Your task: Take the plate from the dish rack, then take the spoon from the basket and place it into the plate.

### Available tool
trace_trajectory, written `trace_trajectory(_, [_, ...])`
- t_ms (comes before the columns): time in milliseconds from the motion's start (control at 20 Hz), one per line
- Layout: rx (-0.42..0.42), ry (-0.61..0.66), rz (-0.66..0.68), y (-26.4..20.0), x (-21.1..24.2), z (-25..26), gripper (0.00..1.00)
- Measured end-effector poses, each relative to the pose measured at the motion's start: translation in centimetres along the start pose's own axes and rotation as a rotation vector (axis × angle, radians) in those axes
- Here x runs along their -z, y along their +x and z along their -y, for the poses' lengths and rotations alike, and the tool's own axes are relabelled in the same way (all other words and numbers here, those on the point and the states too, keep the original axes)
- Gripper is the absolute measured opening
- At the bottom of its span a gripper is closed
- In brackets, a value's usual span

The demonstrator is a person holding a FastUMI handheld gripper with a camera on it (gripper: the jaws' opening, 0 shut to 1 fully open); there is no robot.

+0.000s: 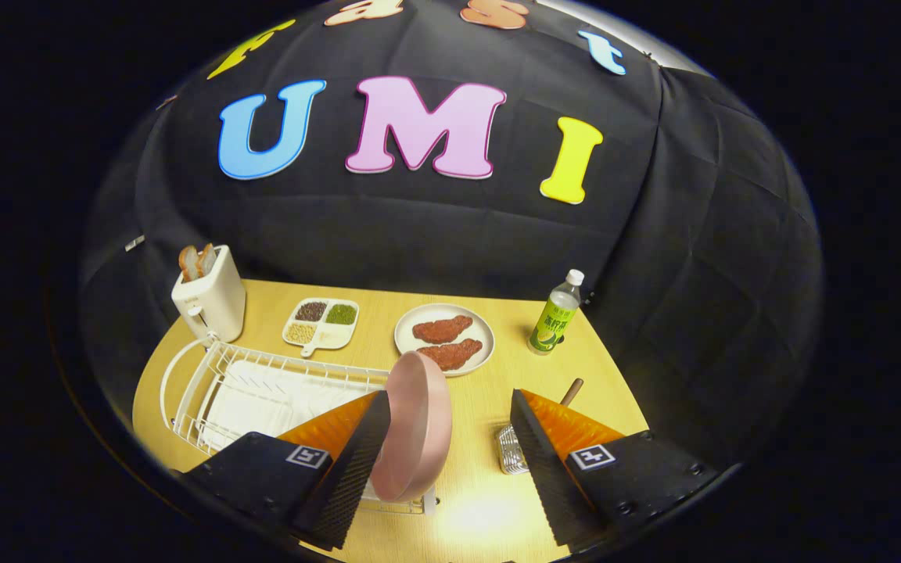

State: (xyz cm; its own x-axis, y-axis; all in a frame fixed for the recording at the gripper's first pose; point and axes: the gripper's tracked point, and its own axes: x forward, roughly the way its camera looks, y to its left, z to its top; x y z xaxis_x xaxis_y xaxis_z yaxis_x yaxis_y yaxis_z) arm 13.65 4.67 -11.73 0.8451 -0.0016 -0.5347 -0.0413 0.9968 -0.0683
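The gripper [446,457] has its fingers spread wide, and the pink plate [417,426] stands on edge between them, close against the left finger and clear of the right one, at the near end of the white dish rack [263,391]. Just by the right finger sits a metal basket [510,450] with a wooden handle [572,391] poking up from behind that finger. Beyond lie a white plate of meat pieces [444,338], a divided dish of grains [321,322], a toaster [209,301] holding bread, and a green-labelled bottle [554,322] on the wooden table [497,508].

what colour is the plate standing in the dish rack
Pink, best seen in the gripper view: the plate stands between the open fingers.
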Motion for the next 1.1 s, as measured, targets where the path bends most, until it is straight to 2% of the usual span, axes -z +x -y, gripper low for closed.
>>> trace_trajectory(200, [0.018,0.081,-0.08,2.3,2.0,0.1,0.89])
trace_trajectory(300, [0.01,0.133,-0.117,3.1,2.6,-0.2,0.82])
trace_trajectory(550, [-0.022,0.163,-0.128,4.2,2.8,-1.4,0.51])
trace_trajectory(650, [-0.017,0.155,-0.153,4.4,3.5,-2.0,0.33])
trace_trajectory(700, [-0.01,0.148,-0.153,4.4,3.5,-2.1,0.3])
trace_trajectory(1100, [0.047,0.089,-0.088,3.9,3.1,-2.6,0.27])
